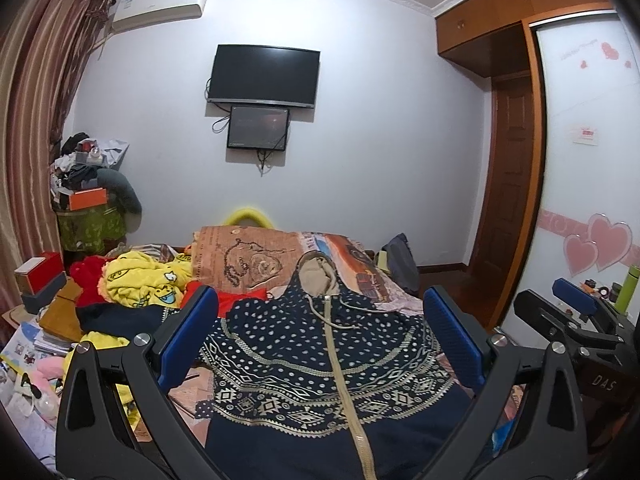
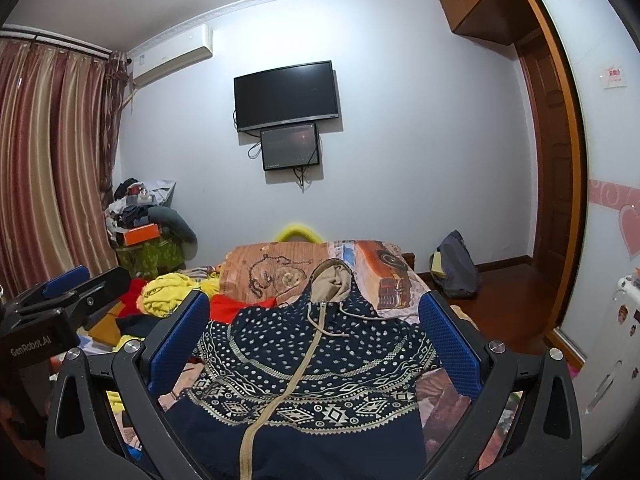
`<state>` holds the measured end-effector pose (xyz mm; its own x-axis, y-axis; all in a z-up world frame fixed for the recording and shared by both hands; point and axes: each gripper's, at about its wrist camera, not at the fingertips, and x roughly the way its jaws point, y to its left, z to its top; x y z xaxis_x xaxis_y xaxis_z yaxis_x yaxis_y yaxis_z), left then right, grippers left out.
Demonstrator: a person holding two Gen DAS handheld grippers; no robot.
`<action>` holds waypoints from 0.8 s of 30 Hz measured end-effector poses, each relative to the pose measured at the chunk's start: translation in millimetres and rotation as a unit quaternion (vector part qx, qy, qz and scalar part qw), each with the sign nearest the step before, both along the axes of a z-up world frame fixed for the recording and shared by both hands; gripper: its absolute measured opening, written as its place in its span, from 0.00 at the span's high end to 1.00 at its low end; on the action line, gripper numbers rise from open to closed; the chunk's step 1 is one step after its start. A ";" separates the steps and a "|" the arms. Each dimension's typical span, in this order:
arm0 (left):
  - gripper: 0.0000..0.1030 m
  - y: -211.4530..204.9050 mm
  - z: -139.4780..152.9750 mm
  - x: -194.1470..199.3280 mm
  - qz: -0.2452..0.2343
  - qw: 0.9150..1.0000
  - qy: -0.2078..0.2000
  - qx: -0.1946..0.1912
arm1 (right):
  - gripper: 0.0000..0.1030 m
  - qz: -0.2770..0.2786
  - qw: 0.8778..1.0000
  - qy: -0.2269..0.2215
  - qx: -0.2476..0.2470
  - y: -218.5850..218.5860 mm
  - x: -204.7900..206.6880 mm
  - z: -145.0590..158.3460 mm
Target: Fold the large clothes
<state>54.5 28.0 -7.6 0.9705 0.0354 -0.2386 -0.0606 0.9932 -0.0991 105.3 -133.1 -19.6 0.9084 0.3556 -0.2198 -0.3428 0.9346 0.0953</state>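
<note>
A navy patterned hoodie (image 1: 320, 360) lies spread flat on the bed (image 1: 256, 256), zipper up, its tan-lined hood (image 1: 318, 276) pointing toward the far wall. The left gripper (image 1: 320, 336) hovers above the hoodie with jaws spread wide, holding nothing; the right gripper (image 2: 316, 340) hovers beside it, jaws likewise released and empty. Left of the hoodie, a heap of yellow clothes (image 1: 140, 280) and a red garment (image 1: 90, 276) crowds the bed's edge, with boxes (image 1: 38, 280) and papers further left. Beyond the hood, a brown printed blanket (image 1: 244, 256) is bunched. Right of the hoodie, a dark backpack (image 2: 456, 264) sits on the floor. On the wall beyond the hoodie hang a television (image 1: 264, 76) and a smaller screen (image 1: 258, 127).
</note>
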 end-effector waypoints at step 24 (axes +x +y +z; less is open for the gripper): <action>0.00 150.0 -31.6 184.1 0.047 0.988 0.144 0.016 | 0.00 0.050 0.987 0.110 -0.105 37.2 184.8 -24.4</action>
